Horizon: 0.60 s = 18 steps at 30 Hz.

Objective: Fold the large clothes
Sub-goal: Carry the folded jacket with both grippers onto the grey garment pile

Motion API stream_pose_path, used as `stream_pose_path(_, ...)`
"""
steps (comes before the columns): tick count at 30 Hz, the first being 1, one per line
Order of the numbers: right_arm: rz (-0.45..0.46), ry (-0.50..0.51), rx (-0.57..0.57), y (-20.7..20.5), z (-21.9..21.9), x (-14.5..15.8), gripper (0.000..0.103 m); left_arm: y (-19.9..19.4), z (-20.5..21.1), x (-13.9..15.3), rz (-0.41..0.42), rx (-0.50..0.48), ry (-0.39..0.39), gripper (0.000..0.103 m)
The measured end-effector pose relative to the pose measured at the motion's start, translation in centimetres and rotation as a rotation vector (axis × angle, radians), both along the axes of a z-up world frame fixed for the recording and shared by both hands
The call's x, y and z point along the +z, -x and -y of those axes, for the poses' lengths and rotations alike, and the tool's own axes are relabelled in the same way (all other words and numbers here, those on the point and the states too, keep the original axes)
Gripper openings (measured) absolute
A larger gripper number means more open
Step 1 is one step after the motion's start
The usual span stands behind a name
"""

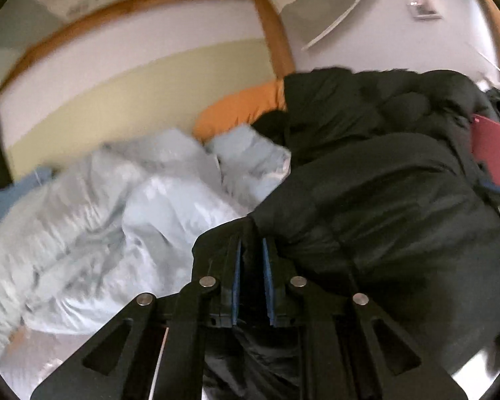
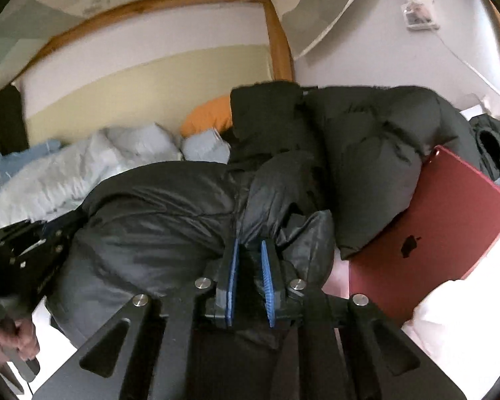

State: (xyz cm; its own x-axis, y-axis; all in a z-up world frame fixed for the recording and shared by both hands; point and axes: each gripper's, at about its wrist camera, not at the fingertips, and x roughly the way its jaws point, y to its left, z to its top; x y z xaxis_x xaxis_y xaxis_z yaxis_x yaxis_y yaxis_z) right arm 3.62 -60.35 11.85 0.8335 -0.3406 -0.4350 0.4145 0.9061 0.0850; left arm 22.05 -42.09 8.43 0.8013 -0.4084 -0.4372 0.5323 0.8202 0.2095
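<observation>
A puffy black coat (image 2: 156, 206) lies bunched, seemingly folded over, on the bed.

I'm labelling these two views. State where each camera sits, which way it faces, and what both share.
Left wrist: sits behind the left gripper, looking forward and down at the black puffer jacket it pinches, beside the pale blue duvet.
Right wrist: sits behind the right gripper, also clamping the jacket; a hand shows lower left.
Shared: jacket, duvet, orange pillow, red laptop.
</observation>
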Motion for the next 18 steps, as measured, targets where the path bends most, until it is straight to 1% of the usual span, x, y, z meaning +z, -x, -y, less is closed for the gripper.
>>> stream_pose_path(4,-0.043,-0.001,-0.009,-1.3,0.3,-0.8,0.015,-2.6,0.9,-1.6,-0.108,-0.003,-0.024,0.012)
stream_pose_path(7,-0.058,0.01,-0.019,-1.8,0.1,-1.2,0.015,-3.1,0.8,-2.4,-0.144,-0.002,-0.018,0.012)
stream_pose_path(8,-0.062,0.027,-0.024,-1.8,-0.1,-1.3,0.015,-3.0,0.6,-2.3,-0.138,-0.002,-0.008,0.012)
stream_pose_path(10,-0.046,0.045,-0.034,-1.2,-0.6,-1.0,0.016,-2.1,-0.5,-1.7,-0.098,-0.008,0.035,0.014)
stream_pose_path(12,0.012,0.059,-0.042,0.0,-1.1,-0.6,0.016,-0.7,-2.2,-0.6,-0.039,-0.011,0.088,0.014)
stream_pose_path(13,0.038,0.074,-0.054,0.7,-1.5,-0.4,0.016,0.1,-3.2,0.0,-0.01,-0.017,0.12,0.017)
stream_pose_path(14,0.046,0.083,-0.062,1.2,-1.9,-0.2,0.016,0.6,-4.1,0.6,0.008,-0.023,0.143,0.017)
stream_pose_path(15,0.054,0.098,-0.065,1.7,-2.5,0.1,0.018,1.2,-5.1,1.2,0.024,-0.028,0.165,0.017)
stream_pose_path(17,0.073,0.126,-0.063,3.0,-3.9,0.4,0.027,2.6,-7.0,2.2,0.06,-0.019,0.191,0.017)
stream_pose_path(18,0.082,0.134,-0.057,3.6,-4.5,0.5,0.047,3.4,-8.0,2.7,0.078,-0.013,0.204,0.019)
